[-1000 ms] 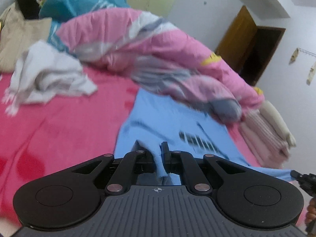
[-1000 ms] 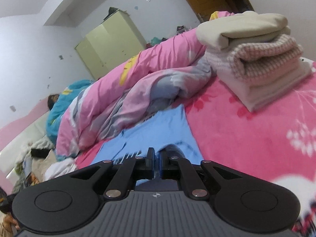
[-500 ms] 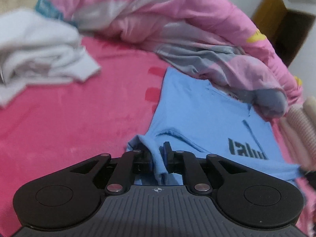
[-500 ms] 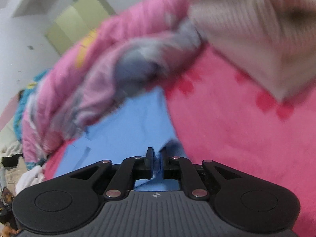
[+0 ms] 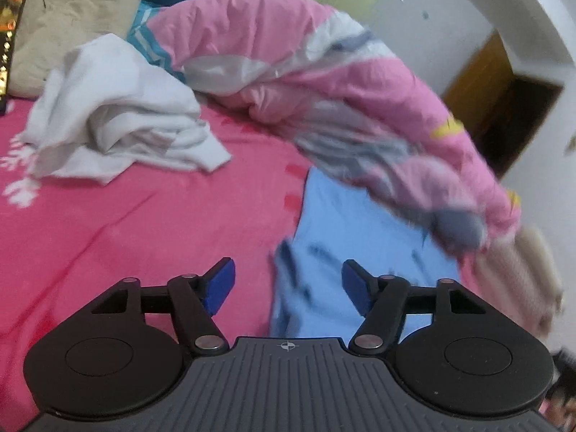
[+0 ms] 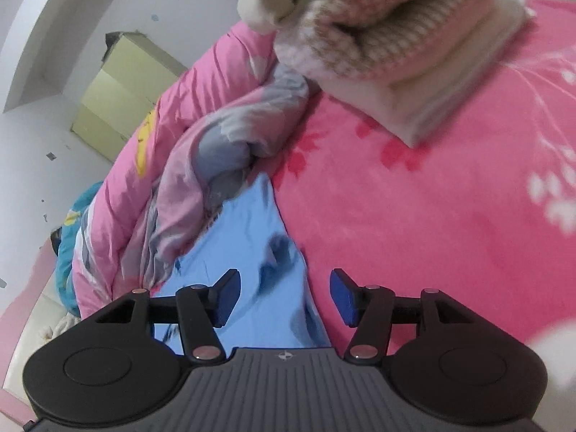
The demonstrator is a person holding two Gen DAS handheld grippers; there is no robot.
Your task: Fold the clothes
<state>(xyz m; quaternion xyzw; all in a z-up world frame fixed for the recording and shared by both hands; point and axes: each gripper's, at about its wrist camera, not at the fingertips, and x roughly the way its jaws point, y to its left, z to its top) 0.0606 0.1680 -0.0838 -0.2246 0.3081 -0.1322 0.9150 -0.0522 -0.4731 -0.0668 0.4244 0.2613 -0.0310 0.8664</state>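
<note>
Left gripper point(image 5: 288, 284): nearest in the left wrist view; its blue-padded fingers point(image 5: 220, 286) stand apart, having just been opening, with nothing clamped between them.
Right gripper point(image 6: 285, 297): nearest in the right wrist view; its fingers point(image 6: 342, 297) are likewise spread, having just been opening, and press on nothing.
Light blue cotton T-shirt point(image 5: 360, 248): lies on the bed just beyond both grippers. In the left wrist view a rumpled edge of it sits in the gap between the fingers, toward 1 o'clock, touching neither pad. In the right wrist view point(image 6: 248, 252) it runs from the gap up toward 11 o'clock, a creased fold in the middle of the gap.
Bright pink fleece bed cover with pale flower prints point(image 5: 126, 223): carries everything; bare at 9 o'clock in the left wrist view, at 3 o'clock in the right wrist view point(image 6: 432, 216).
Crumpled white cloth heap point(image 5: 115, 111): at 10 o'clock in the left wrist view, well apart from the shirt.
Pink, white and grey padded quilt point(image 5: 324, 82): bunched behind the shirt, overlapping its far edge; at 10 o'clock in the right wrist view point(image 6: 201, 136).
Folded stack of cream and pink-knit garments point(image 6: 388, 46): at 1 o'clock in the right wrist view, beside the quilt's end.
Beige cushion point(image 5: 61, 32): far, at 10 o'clock, left wrist view.
Pale yellow-green cabinet point(image 6: 122, 93): against the far wall, right wrist view.
Brown wooden door point(image 5: 478, 82): far, at 2 o'clock, left wrist view.
</note>
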